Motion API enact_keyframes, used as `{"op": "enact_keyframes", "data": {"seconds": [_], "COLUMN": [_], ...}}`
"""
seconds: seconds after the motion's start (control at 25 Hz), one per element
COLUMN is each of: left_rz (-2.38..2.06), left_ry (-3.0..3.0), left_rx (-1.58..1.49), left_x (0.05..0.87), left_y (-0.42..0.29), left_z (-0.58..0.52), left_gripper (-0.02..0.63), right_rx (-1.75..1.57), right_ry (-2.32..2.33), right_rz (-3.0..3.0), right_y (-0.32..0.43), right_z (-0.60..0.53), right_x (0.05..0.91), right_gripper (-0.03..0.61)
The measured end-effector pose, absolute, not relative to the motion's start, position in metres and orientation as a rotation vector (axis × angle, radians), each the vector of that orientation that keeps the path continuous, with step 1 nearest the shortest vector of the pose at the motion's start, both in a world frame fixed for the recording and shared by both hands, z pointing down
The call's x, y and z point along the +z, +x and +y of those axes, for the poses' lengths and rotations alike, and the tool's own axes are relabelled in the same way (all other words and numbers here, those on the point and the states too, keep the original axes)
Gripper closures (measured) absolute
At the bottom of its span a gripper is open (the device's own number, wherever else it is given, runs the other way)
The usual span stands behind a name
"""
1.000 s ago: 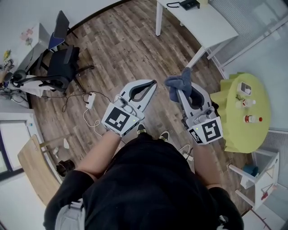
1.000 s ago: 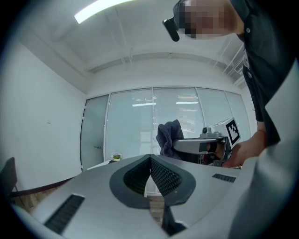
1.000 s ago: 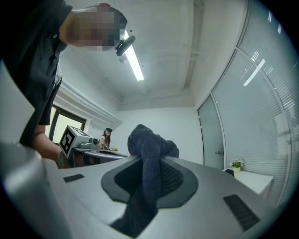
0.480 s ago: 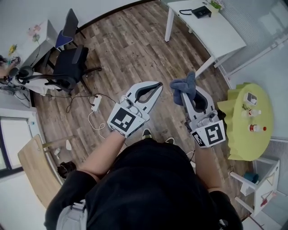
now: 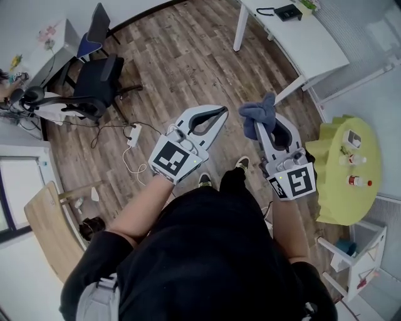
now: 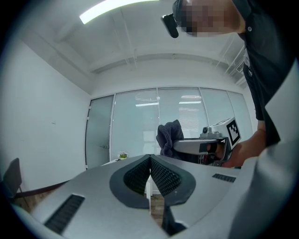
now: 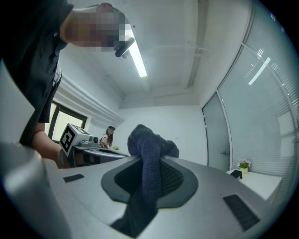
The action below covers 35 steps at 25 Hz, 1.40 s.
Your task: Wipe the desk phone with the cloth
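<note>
Right gripper view puts the nearest thing plainly in front of me: my right gripper [image 7: 152, 163] is clenched on the dark blue cloth [image 7: 145, 140], whose fold runs down between the ribbed pads and bunches into a rounded lump above the tips. In the left gripper view my left gripper [image 6: 150, 159] is closed tight as well, the two ribbed pads meeting in a thin seam with nothing caught between them. From my head view I hold both tools out in front of my chest, side by side and a little apart, tips pointing away from me; the cloth's lump stands just beside the left tool's tip without touching it, as far as I can tell. Below them lies the wooden floor [image 5: 182, 56], with a white power strip [image 5: 132, 133] and its cable off to my left, and a black office chair [image 5: 94, 78] further out on that side. To my right stands a round yellow-green table [image 5: 332, 188] carrying a few small bottles. Farthest off, at the top of the head view, is a white desk [image 5: 316, 47], and the desk phone [image 5: 288, 11] sits on its far end, dark, with its cord curling beside it. The phone is well apart from both tools, and the cloth is nowhere near it.
</note>
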<state>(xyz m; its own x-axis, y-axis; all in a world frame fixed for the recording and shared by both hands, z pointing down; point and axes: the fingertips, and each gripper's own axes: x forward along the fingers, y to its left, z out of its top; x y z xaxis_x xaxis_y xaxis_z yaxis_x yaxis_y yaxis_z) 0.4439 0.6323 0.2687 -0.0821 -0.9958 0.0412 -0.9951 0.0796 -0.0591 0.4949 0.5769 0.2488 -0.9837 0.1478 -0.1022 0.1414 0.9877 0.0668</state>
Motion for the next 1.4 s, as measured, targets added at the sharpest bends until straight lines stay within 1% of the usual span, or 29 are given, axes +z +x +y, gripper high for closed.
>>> {"op": "enact_keyframes", "data": {"seconds": [0.16, 0.4, 0.76, 1.4], "left_rz": [2.305, 2.333, 2.4, 2.473], "left_ry": [-2.108, -2.11, -2.07, -2.0], "left_rx": [-0.075, -0.129, -0.106, -0.088], "left_x": [0.27, 0.273, 0.272, 0.277], "left_y": [0.434, 0.42, 0.393, 0.381], "left_z": [0.617, 0.58, 0.511, 0.41], "left_gripper": [0.603, 0.603, 0.603, 0.603], "right_rx": [0.08, 0.059, 0.057, 0.045], "right_ry": [0.238, 0.3, 0.394, 0.483], "right_rz": [3.016, 3.011, 3.012, 3.019], "right_y": [0.481, 0.462, 0.434, 0.418], "right_z": [0.559, 0.522, 0.452, 0.358], "right_x": [0.249, 0.25, 0.249, 0.262], "right_gripper": [0.486, 0.486, 0.486, 0.486]}}
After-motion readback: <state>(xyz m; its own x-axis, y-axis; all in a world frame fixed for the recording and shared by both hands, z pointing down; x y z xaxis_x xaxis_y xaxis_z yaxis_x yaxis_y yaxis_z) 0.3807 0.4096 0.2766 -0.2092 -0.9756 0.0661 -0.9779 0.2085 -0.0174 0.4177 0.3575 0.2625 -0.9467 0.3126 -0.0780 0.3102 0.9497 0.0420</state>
